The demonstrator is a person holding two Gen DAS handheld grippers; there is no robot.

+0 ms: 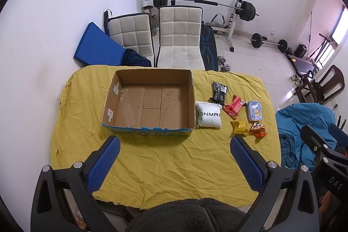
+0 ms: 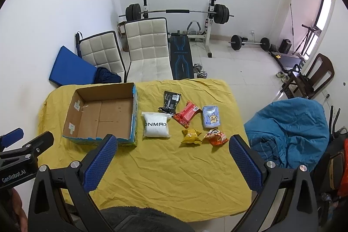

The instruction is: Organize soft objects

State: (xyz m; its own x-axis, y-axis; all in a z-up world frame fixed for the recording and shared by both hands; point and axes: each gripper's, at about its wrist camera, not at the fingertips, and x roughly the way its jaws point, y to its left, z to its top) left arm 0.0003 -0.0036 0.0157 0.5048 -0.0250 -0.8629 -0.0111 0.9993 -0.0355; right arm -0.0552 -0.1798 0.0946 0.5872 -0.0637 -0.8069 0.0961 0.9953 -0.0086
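An empty open cardboard box (image 1: 150, 101) (image 2: 102, 114) sits on the yellow tablecloth (image 1: 165, 162) (image 2: 174, 166). Right of it lie several soft packets: a white pouch (image 1: 208, 115) (image 2: 156, 125), a black packet (image 1: 219, 90) (image 2: 170, 101), a red packet (image 1: 233, 106) (image 2: 187, 115), a light blue pack (image 1: 255, 111) (image 2: 211, 117), a yellow packet (image 1: 239, 128) (image 2: 191, 137) and an orange packet (image 1: 259, 129) (image 2: 216, 137). My left gripper (image 1: 174, 158) is open and empty, near the box's front. My right gripper (image 2: 173, 158) is open and empty, in front of the packets.
Two white padded chairs (image 1: 178, 40) (image 2: 148, 51) stand behind the table, with a blue mat (image 1: 95, 44) by the wall. A blue blanket heap (image 2: 289, 131) lies right of the table. Weight bench, barbells and a wooden chair fill the room beyond.
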